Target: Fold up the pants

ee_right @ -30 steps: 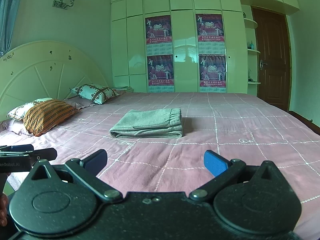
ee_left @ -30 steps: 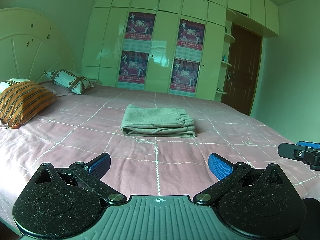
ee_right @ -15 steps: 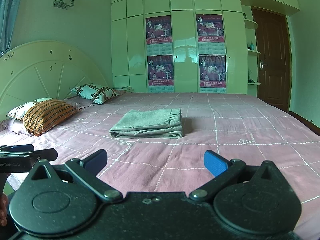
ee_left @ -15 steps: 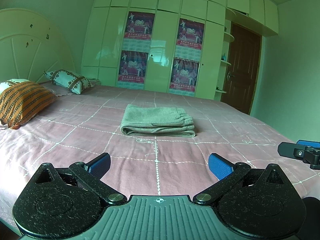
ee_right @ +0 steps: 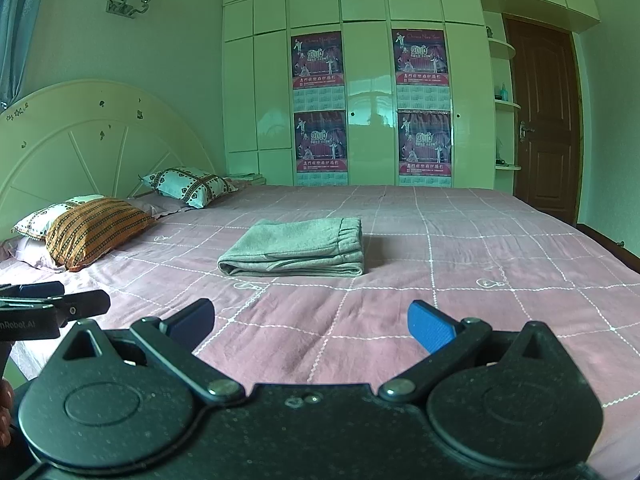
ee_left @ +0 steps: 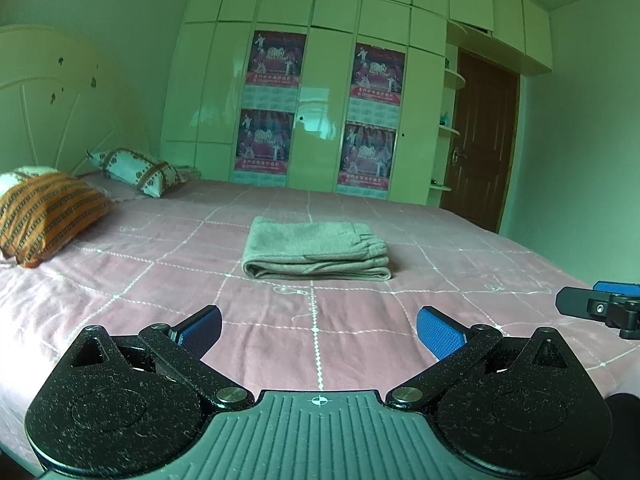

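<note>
Ahead of both hand-held grippers, well beyond their fingertips, the grey-green soft fabric pants lie folded into a compact rectangular stack on the pink quilted bed, elastic waistband toward the right. The left hand-held gripper is released and empty, and the right hand-held gripper likewise, both hanging apart from the cloth. The fold looks finished; doing this well means pulling away level without snagging the stack's near edge.
</note>
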Demonstrator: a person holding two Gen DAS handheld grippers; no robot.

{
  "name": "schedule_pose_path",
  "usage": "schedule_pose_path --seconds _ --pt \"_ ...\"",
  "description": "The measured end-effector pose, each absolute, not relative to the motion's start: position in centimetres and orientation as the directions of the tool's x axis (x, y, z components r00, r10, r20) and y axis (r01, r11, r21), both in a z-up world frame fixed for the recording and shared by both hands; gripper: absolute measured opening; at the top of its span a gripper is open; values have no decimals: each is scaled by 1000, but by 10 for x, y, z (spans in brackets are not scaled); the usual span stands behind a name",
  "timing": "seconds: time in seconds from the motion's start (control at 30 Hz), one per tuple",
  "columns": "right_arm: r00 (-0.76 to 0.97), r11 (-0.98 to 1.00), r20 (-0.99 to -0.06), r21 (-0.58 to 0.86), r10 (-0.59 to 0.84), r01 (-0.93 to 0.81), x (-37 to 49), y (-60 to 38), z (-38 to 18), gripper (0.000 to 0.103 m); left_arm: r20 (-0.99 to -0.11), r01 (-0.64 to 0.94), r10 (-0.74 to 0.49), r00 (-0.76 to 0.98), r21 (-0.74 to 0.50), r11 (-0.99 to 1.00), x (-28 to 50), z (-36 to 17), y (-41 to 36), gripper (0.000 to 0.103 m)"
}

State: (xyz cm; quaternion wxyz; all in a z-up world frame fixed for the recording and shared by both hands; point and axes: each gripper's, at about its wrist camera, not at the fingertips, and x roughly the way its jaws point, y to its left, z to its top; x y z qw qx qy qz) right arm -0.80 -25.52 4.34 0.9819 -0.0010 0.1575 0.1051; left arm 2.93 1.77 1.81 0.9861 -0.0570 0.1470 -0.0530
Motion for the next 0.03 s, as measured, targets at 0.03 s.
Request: schedule_pose_path --seconds 0.03 --pt "928 978 -309 31 207 -208 -9 -255 43 97 -284 89 -122 951 -125 988 30 19 18 103"
